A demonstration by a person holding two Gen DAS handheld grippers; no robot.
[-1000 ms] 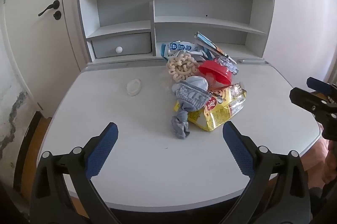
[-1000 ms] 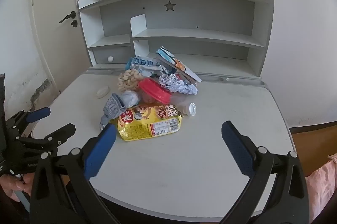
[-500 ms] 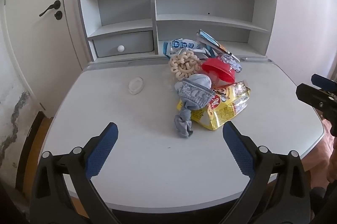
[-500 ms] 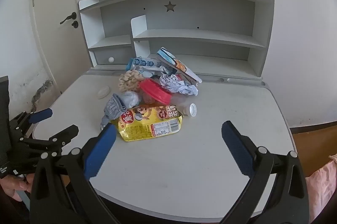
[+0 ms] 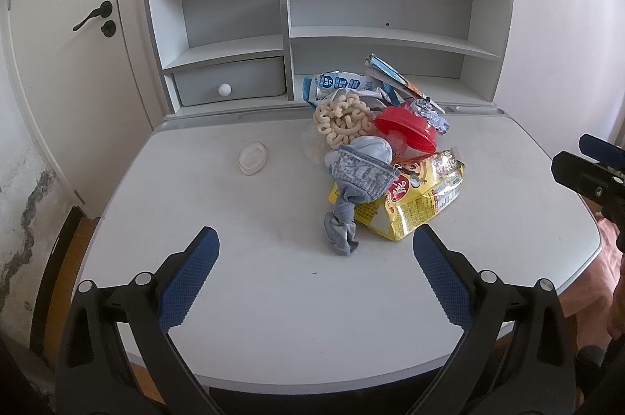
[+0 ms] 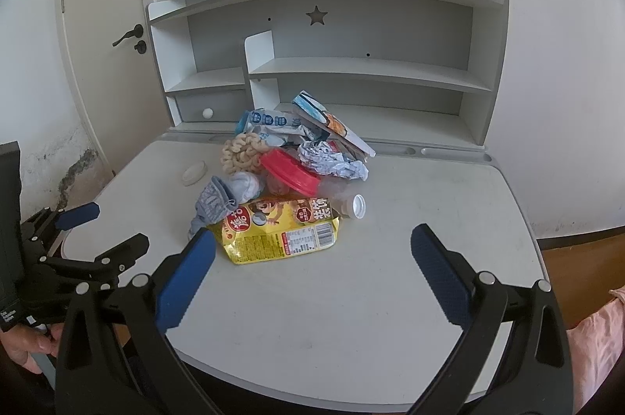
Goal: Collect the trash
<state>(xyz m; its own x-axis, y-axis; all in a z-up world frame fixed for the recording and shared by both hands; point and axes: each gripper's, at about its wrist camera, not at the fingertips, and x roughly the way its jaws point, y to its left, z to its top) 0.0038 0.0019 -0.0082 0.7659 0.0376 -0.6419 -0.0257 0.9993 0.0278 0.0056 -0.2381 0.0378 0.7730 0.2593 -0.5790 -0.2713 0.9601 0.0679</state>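
Trash pile [image 5: 375, 149] sits mid-desk [image 5: 234, 297], just fwd of shelf unit [image 5: 328, 36]. Snack bag [image 6: 279, 229] at pile front, sock [image 5: 351, 188] on its L edge, lid [image 6: 290, 170] behind, bottle [image 6: 349, 206] to R. I see small dish [image 5: 253, 158] apart, L of pile.

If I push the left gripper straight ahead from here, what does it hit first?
Most likely the grey sock, whose lower end lies nearest, roughly centred between the open fingers of the left gripper. The yellow snack bag sits just right of it. Depth is uncertain.
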